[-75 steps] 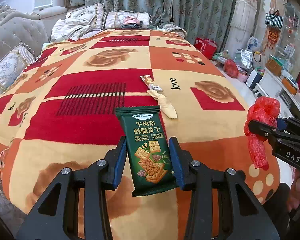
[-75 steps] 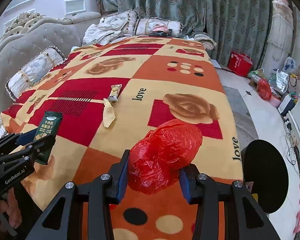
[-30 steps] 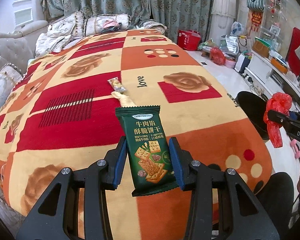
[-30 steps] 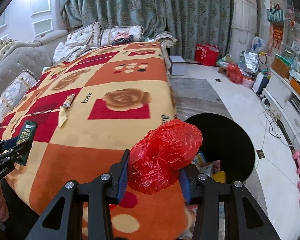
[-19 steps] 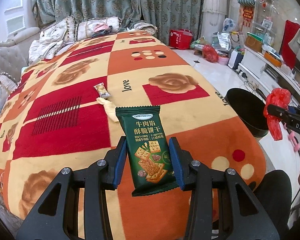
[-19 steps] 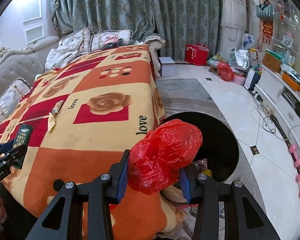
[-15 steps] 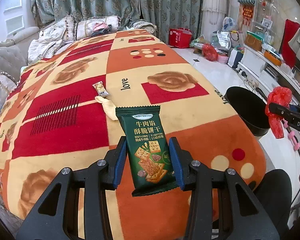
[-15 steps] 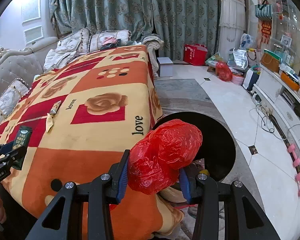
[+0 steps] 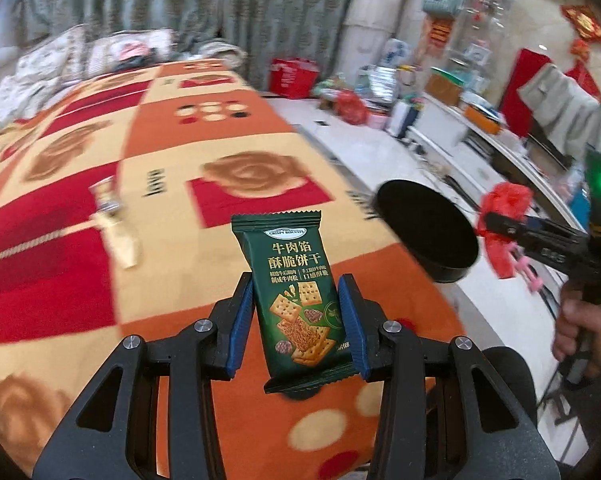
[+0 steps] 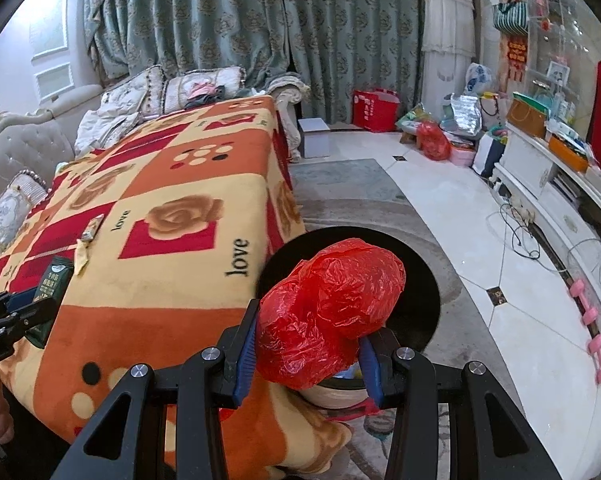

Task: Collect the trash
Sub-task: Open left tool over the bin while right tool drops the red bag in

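My left gripper [image 9: 298, 322] is shut on a green biscuit packet [image 9: 296, 292], held upright over the patterned blanket [image 9: 172, 184]. My right gripper [image 10: 306, 346] is shut on a crumpled red plastic bag [image 10: 328, 312] and hangs over the round black bin [image 10: 416, 300] beside the table's end. In the left wrist view the bin [image 9: 424, 228] lies right of the packet, with the right gripper [image 9: 488, 224] and its red bag [image 9: 504, 200] beyond it. Two small wrappers [image 9: 112, 216] lie on the blanket at the left; the right wrist view shows those wrappers [image 10: 86, 244] too.
A tufted sofa [image 10: 16, 152] with cushions runs behind the blanket. Curtains [image 10: 260, 20] close the back. A red gift bag [image 10: 374, 110], other bags and a white low cabinet [image 10: 540, 176] line the floor at the right. A cable [image 10: 520, 228] trails on the tiles.
Both grippers have swung to the right, keeping their loads. The bin has come closer to the packet in the left view and now sits directly behind the red bag in the right view.
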